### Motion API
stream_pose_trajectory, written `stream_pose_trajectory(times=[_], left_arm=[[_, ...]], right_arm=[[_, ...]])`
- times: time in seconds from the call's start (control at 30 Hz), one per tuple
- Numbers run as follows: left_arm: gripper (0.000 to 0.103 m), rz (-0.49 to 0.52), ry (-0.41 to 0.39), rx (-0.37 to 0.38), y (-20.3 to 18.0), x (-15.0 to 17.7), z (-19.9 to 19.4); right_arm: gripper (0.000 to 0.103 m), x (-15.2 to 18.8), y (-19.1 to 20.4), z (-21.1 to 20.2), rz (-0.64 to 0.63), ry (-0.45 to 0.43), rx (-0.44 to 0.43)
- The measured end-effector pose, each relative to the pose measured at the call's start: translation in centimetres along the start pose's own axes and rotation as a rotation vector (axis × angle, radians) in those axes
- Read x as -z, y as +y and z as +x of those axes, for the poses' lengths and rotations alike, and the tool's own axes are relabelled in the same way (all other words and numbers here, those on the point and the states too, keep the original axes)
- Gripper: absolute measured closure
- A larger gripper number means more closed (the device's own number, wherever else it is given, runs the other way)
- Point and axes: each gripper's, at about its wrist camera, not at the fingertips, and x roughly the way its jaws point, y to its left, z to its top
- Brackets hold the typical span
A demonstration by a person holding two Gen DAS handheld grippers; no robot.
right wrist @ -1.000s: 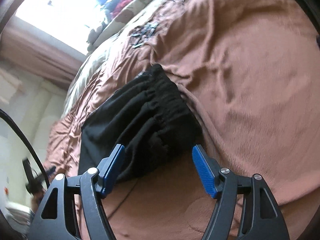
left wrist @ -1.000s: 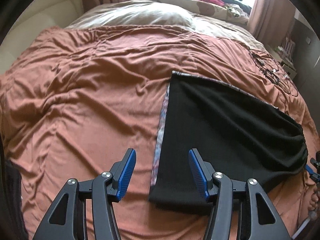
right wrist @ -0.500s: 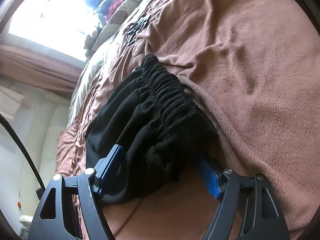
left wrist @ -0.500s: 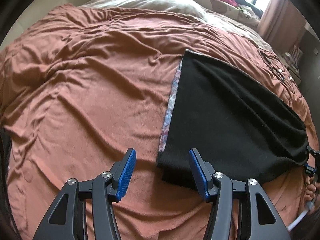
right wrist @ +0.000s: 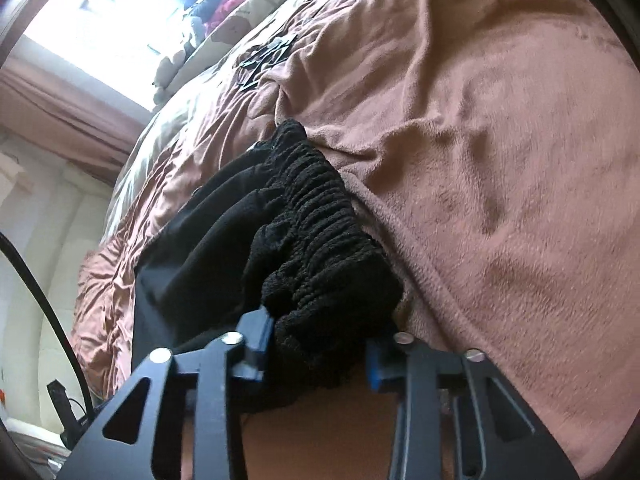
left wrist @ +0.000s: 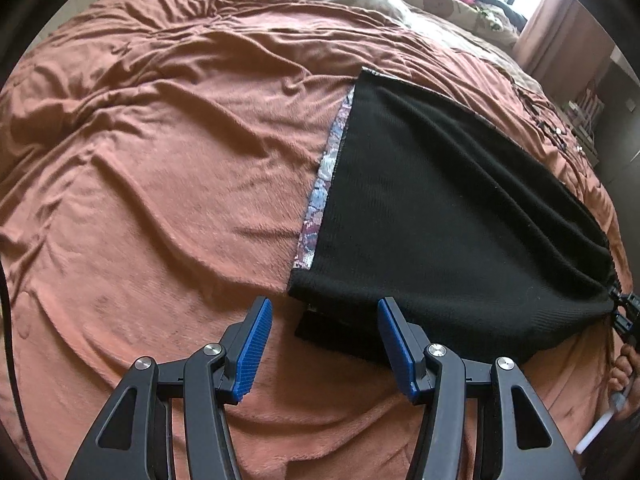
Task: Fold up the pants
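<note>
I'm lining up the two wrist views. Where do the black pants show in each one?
Left wrist: black pants fill the centre-right, hem corner just ahead of the open left gripper.
Right wrist: gathered waistband at centre, pinched in the right gripper, whose jaws have just been closing.
Shared landmark: rust-brown blanket under them.
</note>
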Motion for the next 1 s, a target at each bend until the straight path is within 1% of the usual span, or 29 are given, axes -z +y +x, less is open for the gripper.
stream_pose_trajectory(times=[0.03,0.07,0.17,0.27,0.37,0.47,0.53,0.6,0.63,0.73,0.8,1.0], left_arm=[[0.046,-0.007,0.001,0.006,0.1,0.0,0.1],[0.046,-0.014,0.000,0.012,0.2,0.0,0.1],[0.046,-0.035,-0.003,0.033,0.7,0.1,0.0],[0.046,-0.077,-0.005,0.086,1.6,0.0,0.0],[0.046,-0.118,0.001,0.122,2.2,0.1,0.3],[0.046,-0.154,0.025,0.155,2.8,0.2,1.1],[0.046,-0.200,0.047,0.187,3.4,0.2,1.8],[0.046,-0.239,0.033,0.213,4.0,0.2,1.5],[0.046,-0.249,0.010,0.224,4.2,0.1,1.1],[0.046,-0.246,-0.038,0.253,4.3,-0.5,-0.2],[0.046,-0.230,-0.052,0.268,4.0,-1.0,-0.5],[0.046,-0.166,-0.055,0.248,2.6,-1.9,0.4]], right_arm=[[0.082,-0.1,-0.1,-0.2,0.002,-0.004,-0.003],[0.086,-0.2,-0.3,-0.4,0.010,-0.013,-0.004],[0.088,-0.3,-1.3,-0.9,0.049,-0.034,-0.008],[0.088,0.0,-1.7,-1.0,0.056,-0.031,-0.011],[0.088,0.4,-1.7,-1.0,0.054,-0.028,-0.020],[0.085,0.1,-2.4,-0.6,0.084,0.001,-0.055],[0.085,0.0,-2.9,-0.5,0.096,0.014,-0.077],[0.084,-0.3,-3.4,-0.6,0.089,0.018,-0.082],[0.084,-0.2,-3.3,-0.6,0.080,0.020,-0.079],[0.084,-0.4,-3.5,-0.8,0.068,0.022,-0.073],[0.084,-0.5,-3.5,-0.8,0.071,0.023,-0.073],[0.084,-0.5,-3.3,-0.5,0.077,0.026,-0.074]])
